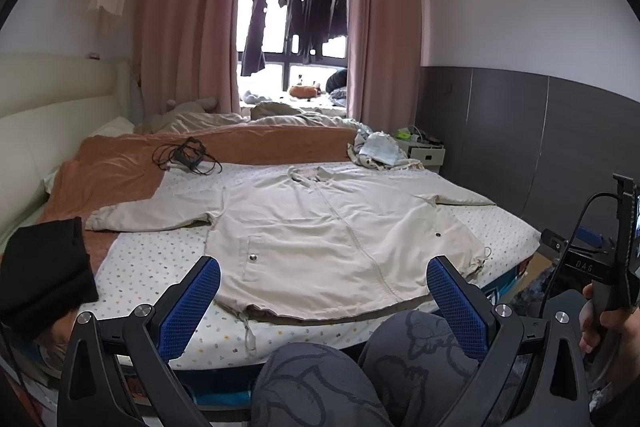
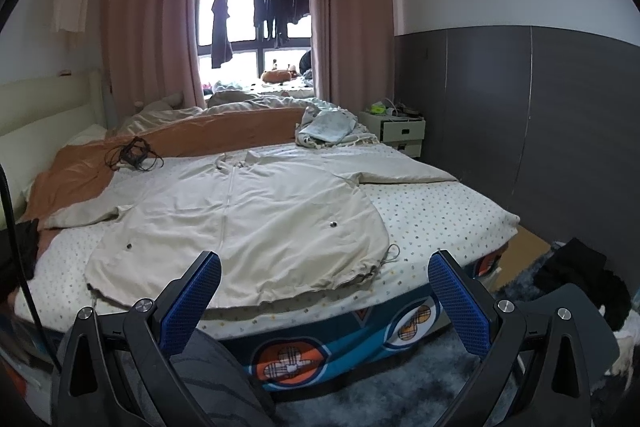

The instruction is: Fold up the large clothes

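A large beige zip jacket [image 1: 312, 227] [image 2: 248, 211] lies spread flat, front up, on the dotted bed sheet [image 1: 152, 267] [image 2: 440, 211]. Both sleeves stretch out sideways and its hem faces me. My left gripper [image 1: 322, 277] hovers open in front of the hem, blue pads wide apart, nothing between them. My right gripper [image 2: 324, 273] is also open and empty, held off the bed's near edge, by the jacket's hem and drawstring [image 2: 390, 255]. The right handle [image 1: 612, 275], with a hand on it, shows at the right of the left wrist view.
A black folded garment [image 1: 44, 271] sits at the bed's left edge. A tangle of black cable [image 1: 188, 155] lies on the orange blanket [image 1: 120, 167]. Crumpled light cloth [image 2: 324, 129] lies at the far right. A white nightstand [image 2: 402, 131], dark clothes on the floor [image 2: 576, 279], and my knees [image 1: 360, 367] are nearby.
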The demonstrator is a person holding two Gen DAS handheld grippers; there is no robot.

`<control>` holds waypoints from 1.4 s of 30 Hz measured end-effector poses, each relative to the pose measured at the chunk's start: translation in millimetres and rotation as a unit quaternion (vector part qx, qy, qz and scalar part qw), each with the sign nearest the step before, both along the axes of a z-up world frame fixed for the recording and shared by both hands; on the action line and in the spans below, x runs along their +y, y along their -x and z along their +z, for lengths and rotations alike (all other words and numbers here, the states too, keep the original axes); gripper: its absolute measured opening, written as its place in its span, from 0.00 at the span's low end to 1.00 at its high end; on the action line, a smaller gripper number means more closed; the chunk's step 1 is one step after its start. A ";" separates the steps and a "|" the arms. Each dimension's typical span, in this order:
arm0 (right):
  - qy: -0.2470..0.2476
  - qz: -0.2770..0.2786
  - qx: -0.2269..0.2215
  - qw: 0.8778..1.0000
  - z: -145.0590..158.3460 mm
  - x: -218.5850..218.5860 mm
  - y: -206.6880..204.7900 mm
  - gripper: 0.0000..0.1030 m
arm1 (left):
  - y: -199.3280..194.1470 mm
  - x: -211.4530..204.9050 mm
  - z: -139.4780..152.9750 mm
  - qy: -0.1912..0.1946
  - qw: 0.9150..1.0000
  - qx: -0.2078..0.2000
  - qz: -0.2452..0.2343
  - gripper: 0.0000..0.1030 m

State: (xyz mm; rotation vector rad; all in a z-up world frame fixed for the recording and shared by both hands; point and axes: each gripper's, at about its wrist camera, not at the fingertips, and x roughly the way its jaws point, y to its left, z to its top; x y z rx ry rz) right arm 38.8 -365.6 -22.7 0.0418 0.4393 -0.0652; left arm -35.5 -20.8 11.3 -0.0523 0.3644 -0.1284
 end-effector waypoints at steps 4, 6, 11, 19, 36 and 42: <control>-0.003 0.002 -0.001 1.000 -0.1 1.5 -4.4 1.00 | -5.5 1.5 -1.1 -0.003 1.000 0.002 0.003 1.00; -0.003 0.003 0.000 1.000 -0.9 2.7 -7.7 1.00 | -8.0 2.7 -1.7 -0.004 1.000 0.001 0.004 1.00; -0.012 0.006 0.001 1.000 -2.1 6.2 -19.9 1.00 | -22.4 8.6 -3.3 -0.004 1.000 0.007 0.009 1.00; -0.022 0.026 0.012 0.999 -7.0 19.9 -58.6 1.00 | -63.5 27.2 -6.2 0.002 1.000 0.020 0.024 1.00; -0.063 0.114 0.027 0.991 -15.9 106.6 -209.5 1.00 | -179.1 98.1 -19.7 0.015 0.994 0.068 0.090 1.00; -0.076 0.150 0.042 0.985 -18.0 148.4 -265.9 1.00 | -214.1 132.7 -29.3 0.032 0.986 0.099 0.128 1.00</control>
